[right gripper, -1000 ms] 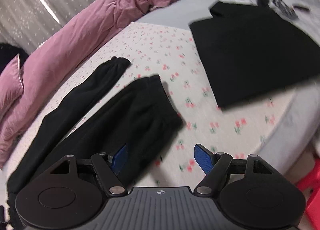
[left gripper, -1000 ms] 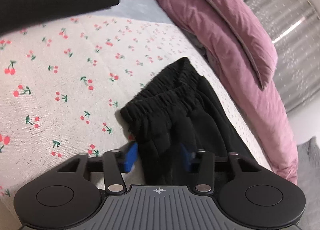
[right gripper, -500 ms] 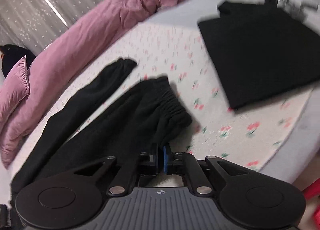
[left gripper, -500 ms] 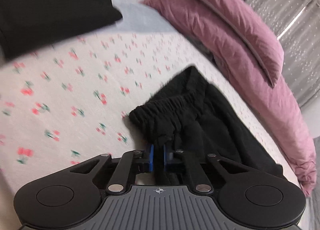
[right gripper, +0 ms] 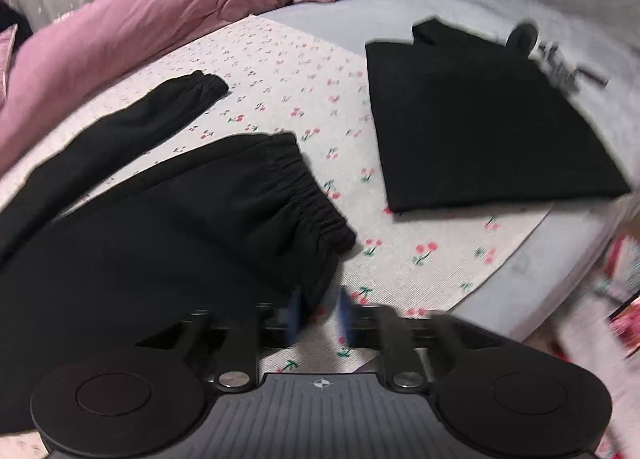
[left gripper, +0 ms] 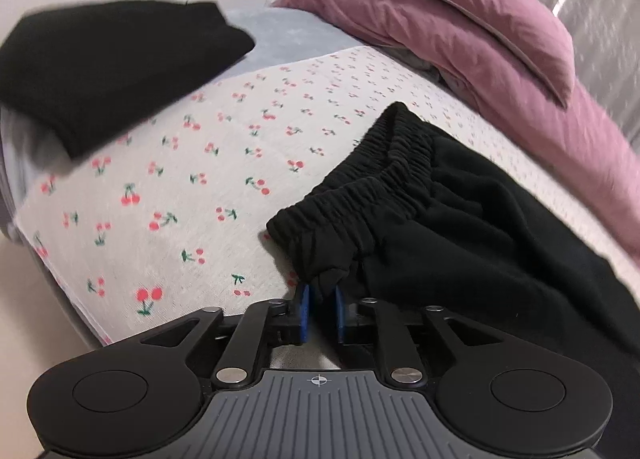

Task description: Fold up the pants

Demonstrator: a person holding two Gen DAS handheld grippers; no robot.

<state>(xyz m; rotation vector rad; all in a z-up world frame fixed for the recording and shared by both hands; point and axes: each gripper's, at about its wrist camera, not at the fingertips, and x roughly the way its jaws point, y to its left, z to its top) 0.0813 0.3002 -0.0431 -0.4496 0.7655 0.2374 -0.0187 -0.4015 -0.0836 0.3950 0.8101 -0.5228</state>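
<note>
Black pants [left gripper: 460,219] with an elastic waistband lie on a cherry-print sheet [left gripper: 180,179]. My left gripper [left gripper: 319,313] is nearly shut, and a tuft of fabric below the waistband corner is pinched between its blue pads. In the right wrist view the pants [right gripper: 160,227] fill the left side, with a second leg and cuff [right gripper: 192,91] lying behind. My right gripper [right gripper: 320,317] has its jaws a little apart, with the pants' edge below the waistband between the blurred pads.
A folded black garment [right gripper: 480,131] lies on the sheet to the right; it also shows in the left wrist view [left gripper: 108,71]. A pink duvet [right gripper: 160,7] and pink pillow [left gripper: 460,19] line the far side. The bed edge [right gripper: 540,259] is near, with small dark items [right gripper: 560,63] beyond.
Both grippers closed on the pants from open, and now both have spread slightly. The waistband end has been pulled toward the bed's near edge, and both views have shifted back.
</note>
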